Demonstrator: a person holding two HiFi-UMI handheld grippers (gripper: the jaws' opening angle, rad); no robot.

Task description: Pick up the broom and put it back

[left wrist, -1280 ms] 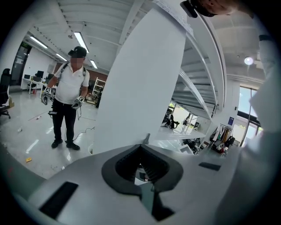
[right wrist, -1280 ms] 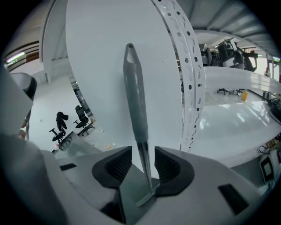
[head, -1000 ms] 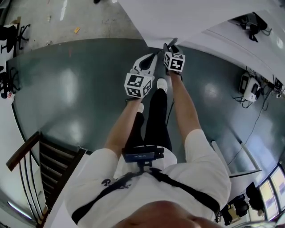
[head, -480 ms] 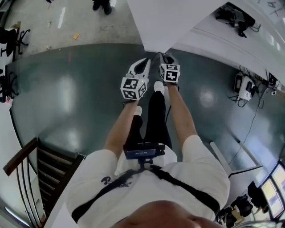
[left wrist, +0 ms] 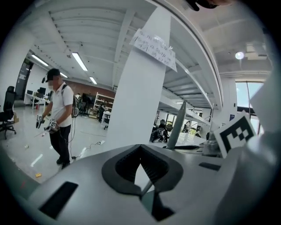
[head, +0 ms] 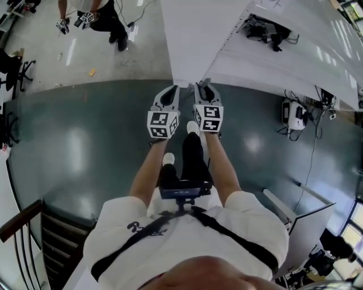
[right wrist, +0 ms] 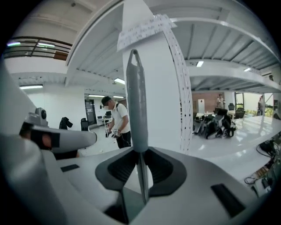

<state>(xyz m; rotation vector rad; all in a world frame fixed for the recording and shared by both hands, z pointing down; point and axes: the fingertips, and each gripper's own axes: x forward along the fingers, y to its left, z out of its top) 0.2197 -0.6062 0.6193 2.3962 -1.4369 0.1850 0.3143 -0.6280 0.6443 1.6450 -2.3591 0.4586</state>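
Broom handle (right wrist: 136, 101): lower length and head hidden beneath the right claw (right wrist: 140, 152). Sheet (right wrist: 142, 27) on the pillar (right wrist: 164, 110): print too small to read. Stair rail (head: 20, 217): cut off at the head view's left edge.

Right gripper (head: 205, 89) rose, its jaws closing onto the broom (right wrist: 136, 101).

Grey broom handle (right wrist: 137, 105) upright, clamped in right gripper (right wrist: 140, 152).

White pillar (head: 193, 39) blocks way just ahead of left gripper (head: 169, 89) and right gripper (head: 204, 86). Open green floor (head: 85, 130) either side of pillar. Stair railing (head: 25, 221) lower left. White box with cables (head: 294, 115) and white panel (head: 303, 218) crowd right. Second person (head: 102, 14) well apart, far left.
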